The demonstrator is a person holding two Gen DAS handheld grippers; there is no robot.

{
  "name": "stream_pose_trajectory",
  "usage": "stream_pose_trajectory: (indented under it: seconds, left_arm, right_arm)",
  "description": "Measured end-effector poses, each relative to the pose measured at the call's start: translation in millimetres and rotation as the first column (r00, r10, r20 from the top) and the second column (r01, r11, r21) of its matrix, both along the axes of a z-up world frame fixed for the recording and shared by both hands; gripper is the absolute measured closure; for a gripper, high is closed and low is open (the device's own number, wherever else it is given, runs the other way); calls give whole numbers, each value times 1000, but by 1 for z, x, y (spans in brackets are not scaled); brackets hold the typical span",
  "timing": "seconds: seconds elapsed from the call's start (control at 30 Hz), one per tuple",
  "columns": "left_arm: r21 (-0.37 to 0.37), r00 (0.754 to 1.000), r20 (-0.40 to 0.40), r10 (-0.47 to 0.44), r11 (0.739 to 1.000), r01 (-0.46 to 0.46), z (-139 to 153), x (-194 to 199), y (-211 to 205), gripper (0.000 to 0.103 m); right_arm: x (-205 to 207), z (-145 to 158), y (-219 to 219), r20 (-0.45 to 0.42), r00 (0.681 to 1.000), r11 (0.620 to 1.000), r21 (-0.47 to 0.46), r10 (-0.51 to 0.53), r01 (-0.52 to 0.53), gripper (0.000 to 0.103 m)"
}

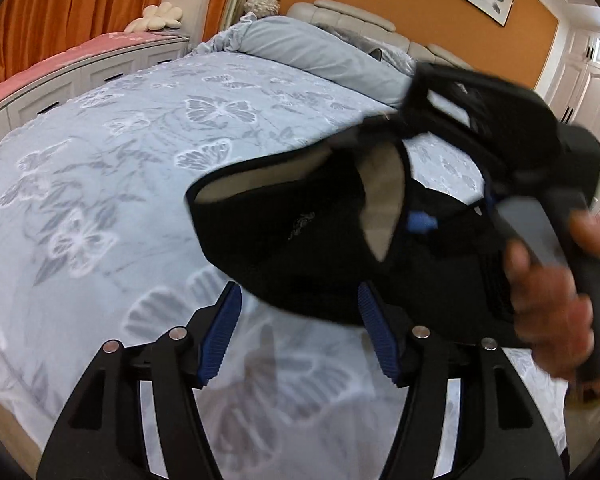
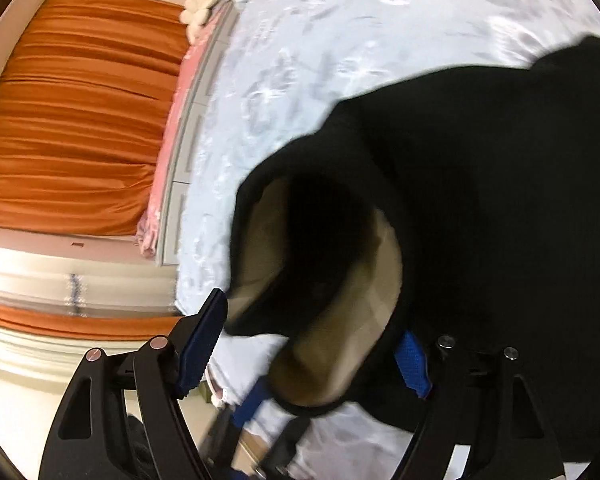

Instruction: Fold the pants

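Note:
Black pants (image 1: 300, 240) with a beige lining lie bunched on the bed; the waist opening gapes (image 2: 340, 320). My left gripper (image 1: 300, 336) hovers just in front of the bunch, open, with only bedcover between its blue pads (image 1: 220, 340). The pants' near edge overlaps its right fingertip. My right gripper (image 1: 396, 180), blurred and held by a hand (image 1: 548, 304), reaches over the pants from the right. In the right wrist view its jaws (image 2: 308, 352) stand wide with the waist opening between them; the pads (image 2: 202, 344) do not press on the cloth. The left gripper's fingers (image 2: 252, 404) show blurred below.
The bed carries a light-blue butterfly cover (image 1: 120, 180), with pillows (image 1: 300, 44) and a padded headboard (image 1: 352, 16) at the far end. A pink-topped white bench (image 1: 60, 64) with a flower cushion (image 1: 156, 18) runs along orange curtains (image 2: 80, 120). White wardrobe doors (image 1: 588, 76) stand at the right.

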State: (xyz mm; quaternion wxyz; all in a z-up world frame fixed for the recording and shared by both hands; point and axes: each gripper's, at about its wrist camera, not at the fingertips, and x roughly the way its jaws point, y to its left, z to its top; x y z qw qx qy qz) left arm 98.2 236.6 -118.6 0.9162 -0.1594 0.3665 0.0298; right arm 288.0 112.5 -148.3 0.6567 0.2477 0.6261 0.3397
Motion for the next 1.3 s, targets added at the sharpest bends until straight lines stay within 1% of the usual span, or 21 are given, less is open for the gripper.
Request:
stream_pose_trajectory:
  seconds: [0.03, 0.13, 0.23, 0.27, 0.33, 0.43, 0.5, 0.57, 0.6, 0.63, 0.67, 0.73, 0.77, 0.8, 0.9, 0.93, 0.97, 1.03, 1.17, 1.23, 1.3]
  left_arm:
    - [3, 1000, 5, -4, 1000, 4, 2, -4, 1, 44]
    - [35, 1000, 13, 3, 999, -3, 8, -17, 1, 44]
    - [12, 1000, 25, 11, 1000, -11, 13, -27, 8, 43]
    - [0, 999, 30, 13, 1000, -13, 15, -30, 12, 42]
    - [-5, 999, 34, 21, 1000, -21, 16, -35, 17, 42]
    - [10, 999, 32, 42, 999, -43, 16, -45, 26, 42]
    - [-3, 998, 26, 61, 998, -61, 14, -49, 37, 42]
    - [-16, 997, 19, 79, 997, -78, 12, -53, 46, 42]
    - [-20, 996, 13, 90, 996, -90, 10, -54, 51, 42]
    - [-21, 995, 8, 100, 995, -100, 9, -56, 55, 42]
    - [-22, 993, 3, 115, 993, -114, 9, -59, 61, 42]
    - [-31, 991, 2, 131, 991, -130, 9, -64, 69, 42]
    - [-38, 990, 1, 140, 989, -140, 10, -67, 73, 42]
    - [-42, 989, 2, 147, 988, -147, 10, -69, 75, 42]
    - [-48, 988, 9, 153, 987, -153, 17, -73, 78, 42]
    - [-41, 989, 16, 150, 988, -149, 21, -73, 76, 42]
    - [-29, 990, 26, 141, 990, -140, 26, -72, 71, 42]
    - [-7, 992, 43, 120, 993, -120, 35, -72, 61, 42]
    - [-4, 994, 81, 79, 997, -79, 54, -63, 32, 42]
    - [-8, 994, 91, 55, 998, -54, 62, -59, 16, 41]
    - [8, 995, 100, 6, 1000, -7, 71, -55, -10, 40]
  right_arm:
    - [1, 3, 12, 19, 1000, 999, -40, 6, -6, 22]
    - [1, 3, 39, 63, 997, 981, -190, 39, -26, 21]
    - [-3, -4, 72, 120, 987, 943, -327, 107, -62, 21]
    - [-5, -6, 84, 136, 981, 920, -384, 138, -76, 21]
    - [-13, -5, 100, 165, 969, 891, -444, 183, -93, 21]
    - [-26, -4, 132, 232, 930, 819, -562, 286, -112, 21]
    - [-33, -14, 157, 265, 880, 726, -676, 395, -123, 23]
    - [-36, -22, 172, 291, 843, 673, -732, 451, -107, 23]
    - [-37, -21, 176, 304, 834, 666, -739, 461, -99, 28]
    - [-37, -19, 179, 320, 825, 663, -743, 467, -87, 40]
    - [-37, -17, 180, 327, 822, 664, -744, 465, -79, 46]
    - [-37, -9, 175, 349, 819, 668, -742, 456, -55, 81]
    - [-35, -4, 165, 357, 823, 690, -722, 443, -58, 83]
    - [-31, 1, 153, 355, 839, 721, -690, 413, -63, 88]
    - [-17, 38, 105, 391, 868, 825, -565, 306, -37, 89]
    - [-13, 58, 78, 410, 875, 858, -513, 256, -10, 89]
    - [-16, 67, 64, 421, 880, 881, -473, 220, 6, 89]
    - [-4, 91, 12, 430, 892, 916, -398, 140, 48, 89]
    - [0, 129, -117, 461, 885, 936, -280, -63, 212, 89]
    - [1, 133, -178, 446, 882, 934, -226, -152, 275, 89]
    - [-5, 120, -257, 412, 871, 915, -174, -269, 365, 88]
